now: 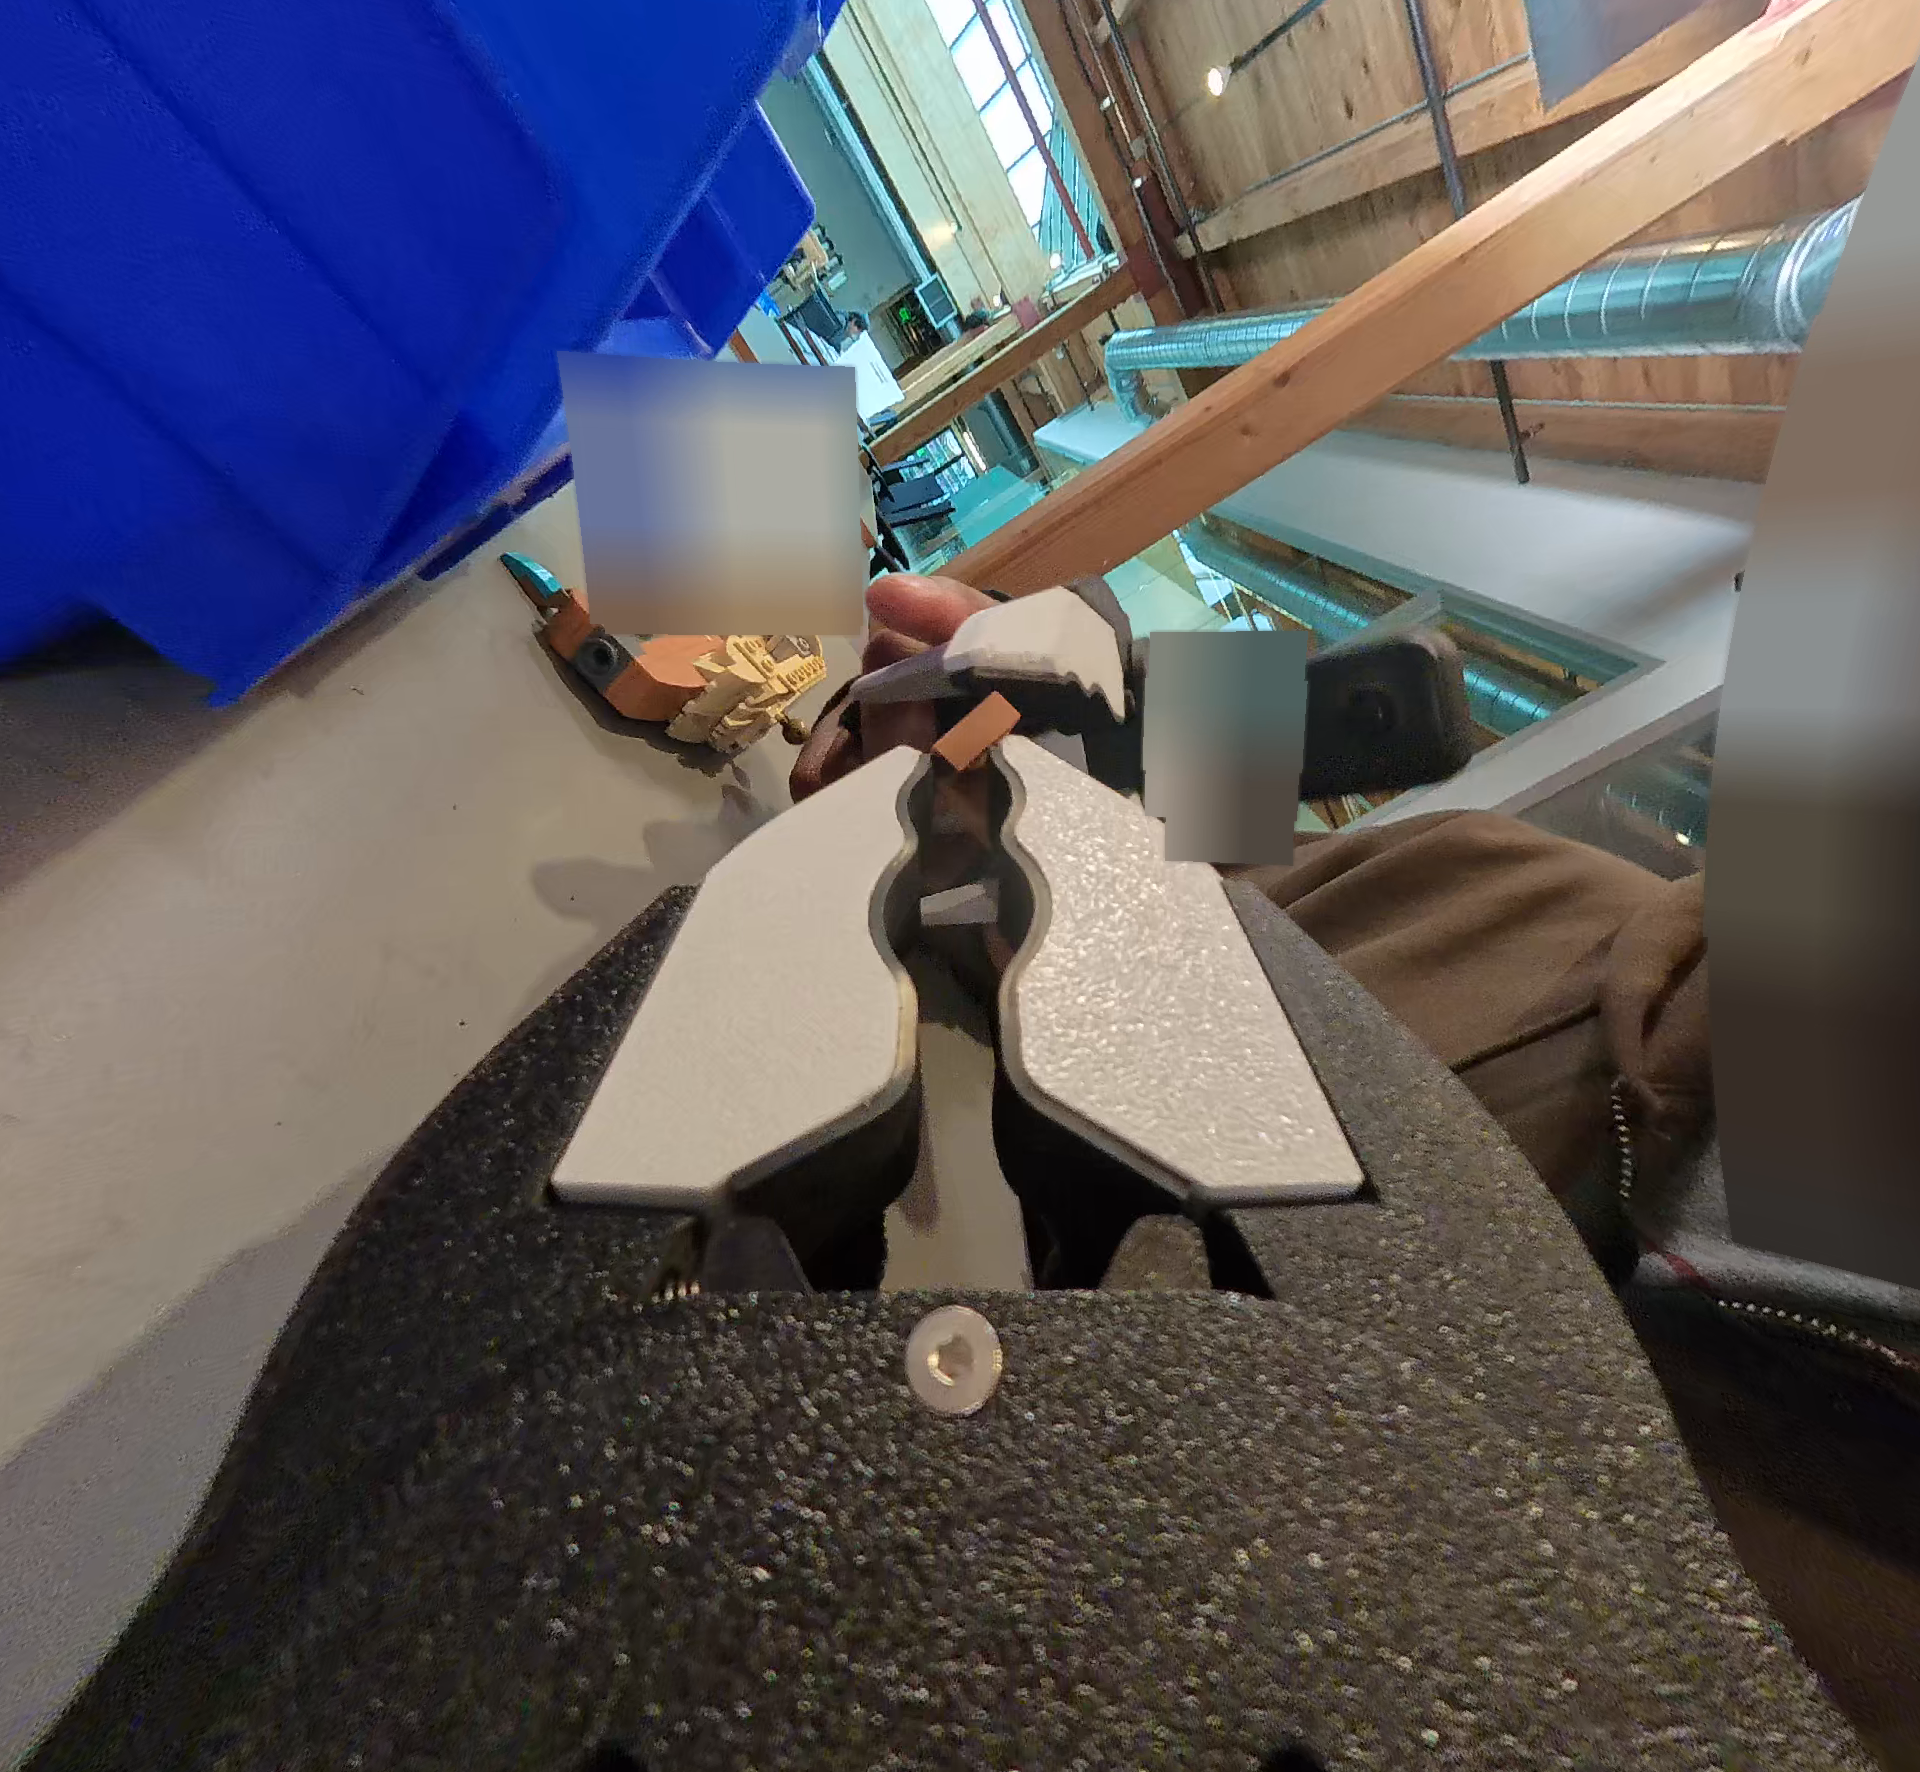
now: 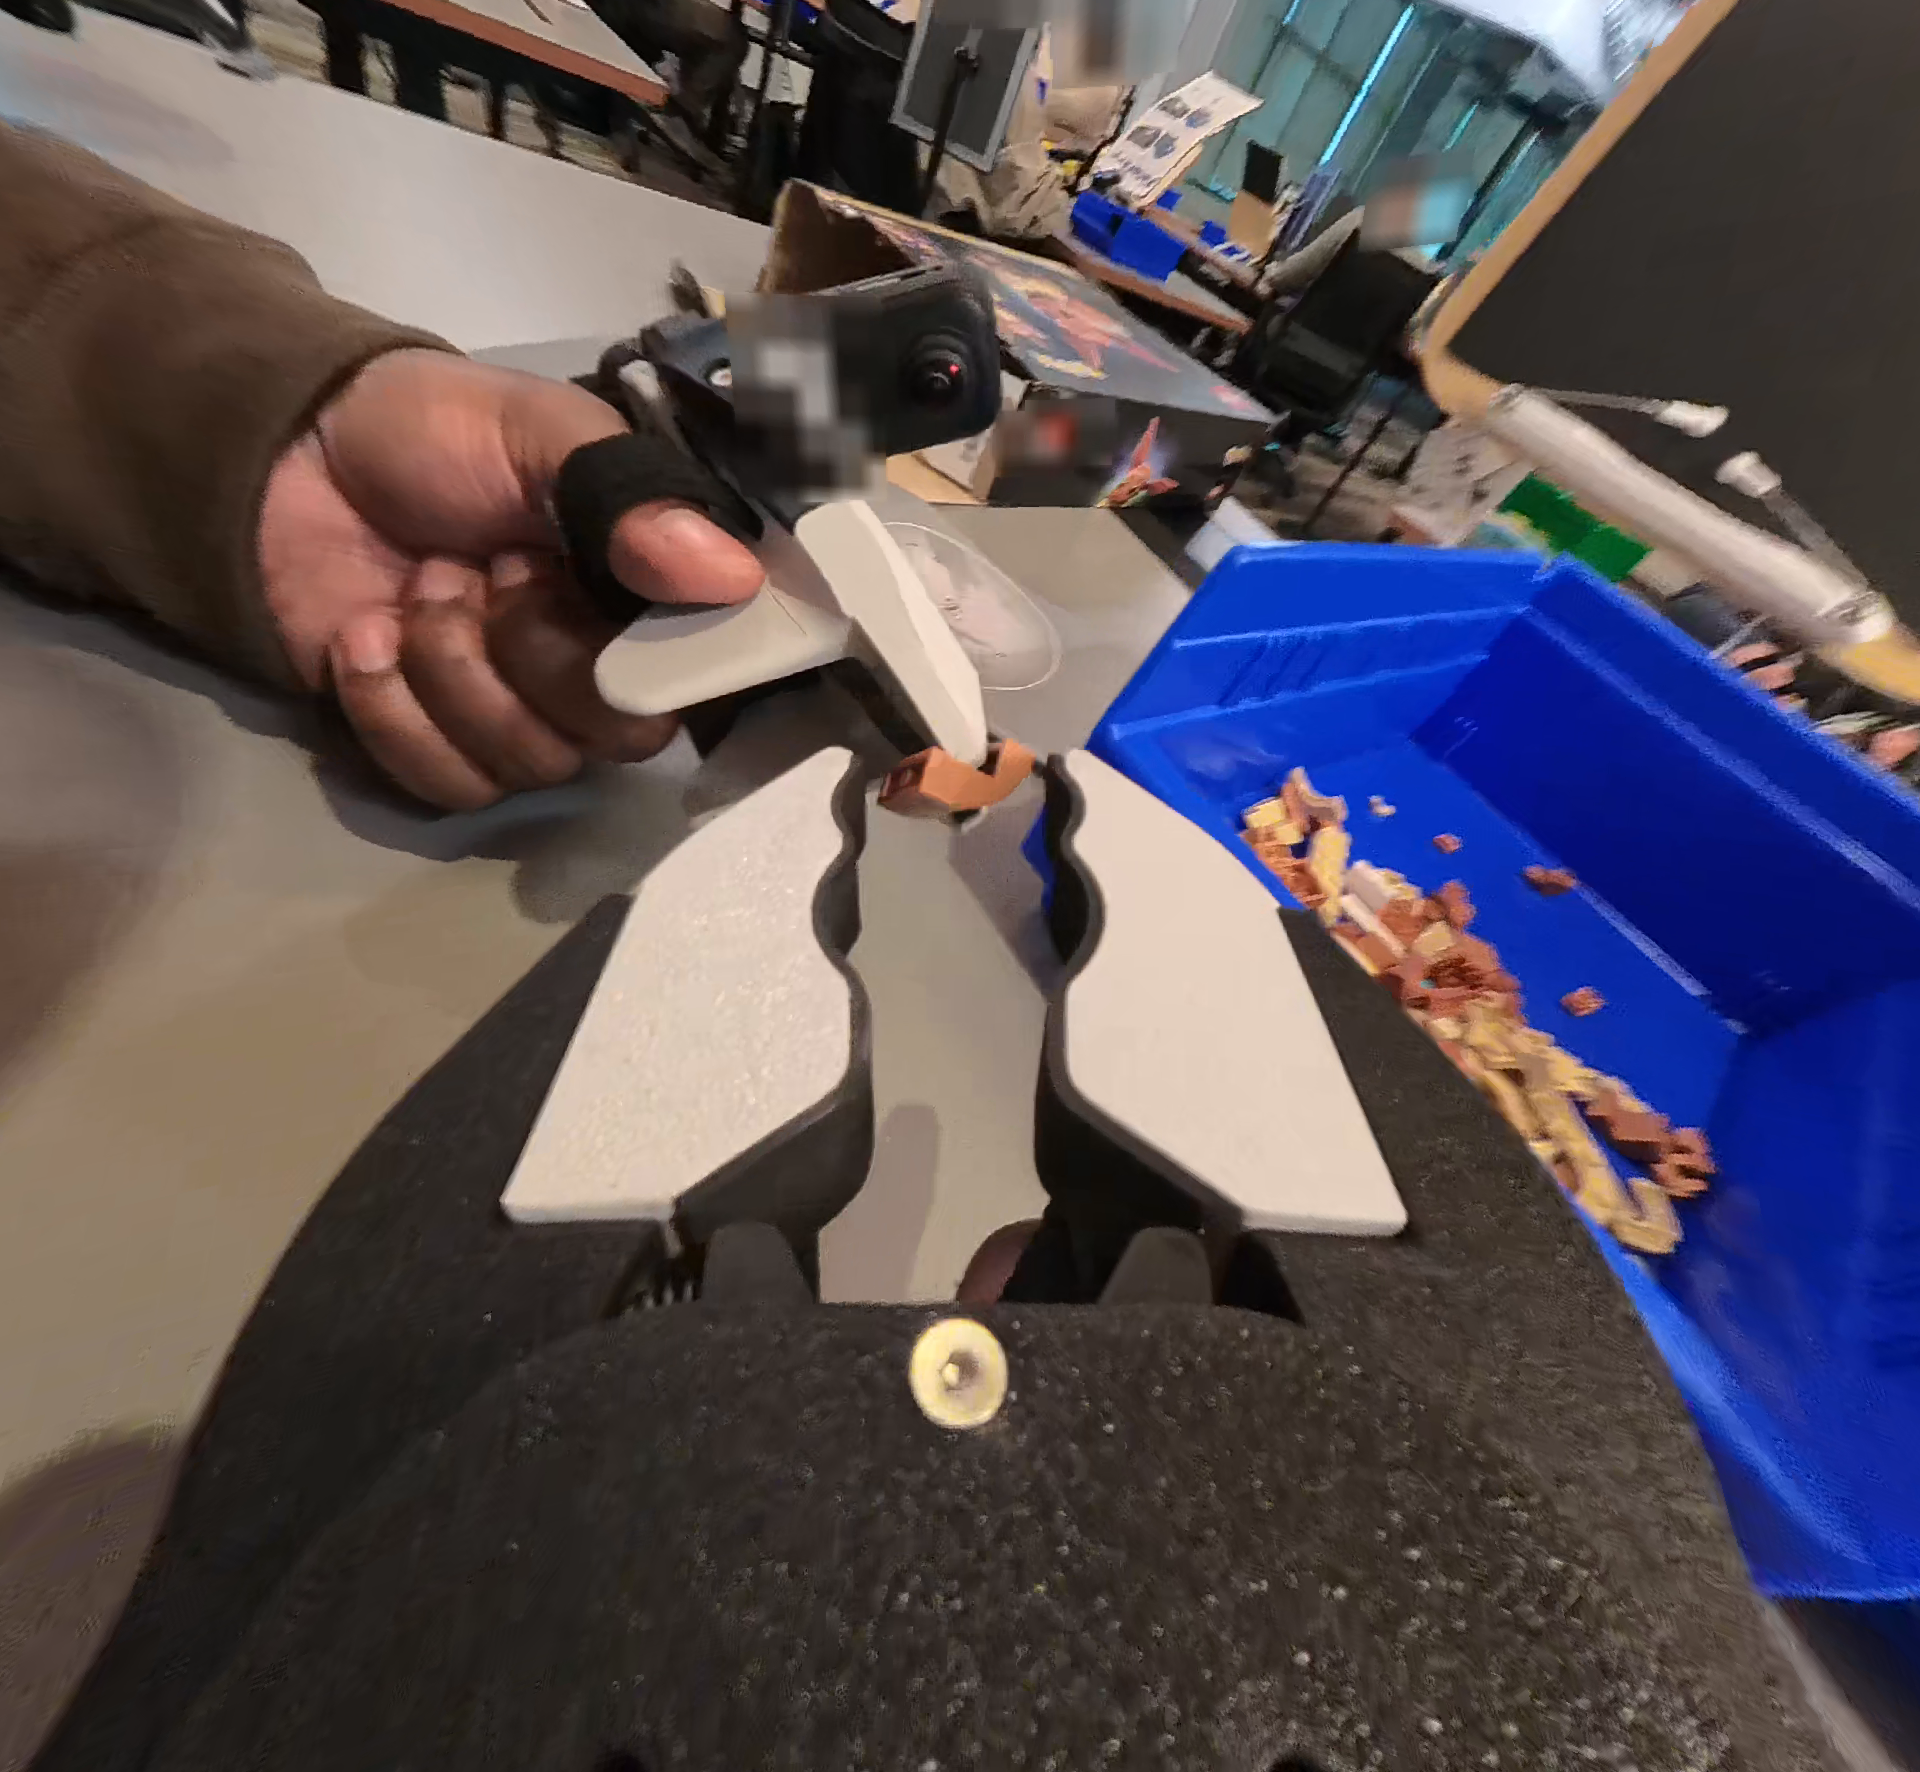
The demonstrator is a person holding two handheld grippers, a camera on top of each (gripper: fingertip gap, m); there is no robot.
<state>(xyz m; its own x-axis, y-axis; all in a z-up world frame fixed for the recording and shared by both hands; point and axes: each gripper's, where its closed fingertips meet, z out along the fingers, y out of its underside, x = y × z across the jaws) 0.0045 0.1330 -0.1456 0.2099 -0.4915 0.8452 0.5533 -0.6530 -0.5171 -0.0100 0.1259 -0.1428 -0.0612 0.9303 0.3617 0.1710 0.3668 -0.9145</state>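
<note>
Two hand-held tongs meet over a grey desk [image 2: 260,943]. The left tongs [image 1: 961,761] are nearly closed, their tips pinching a small orange-brown brick piece [image 1: 975,731]. The right tongs [image 2: 951,766] stand open just before that piece [image 2: 951,777], not gripping it. To the right sits a blue bin [image 2: 1558,683] holding loose brown and tan bricks [image 2: 1455,984]. A small brick model [image 1: 717,673] rests on the desk beyond

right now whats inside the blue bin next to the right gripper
A heap of small brown and tan bricks lies along the floor of the blue bin, with some loose brown ones beside it. The right gripper body hides the bin's near corner.
</note>
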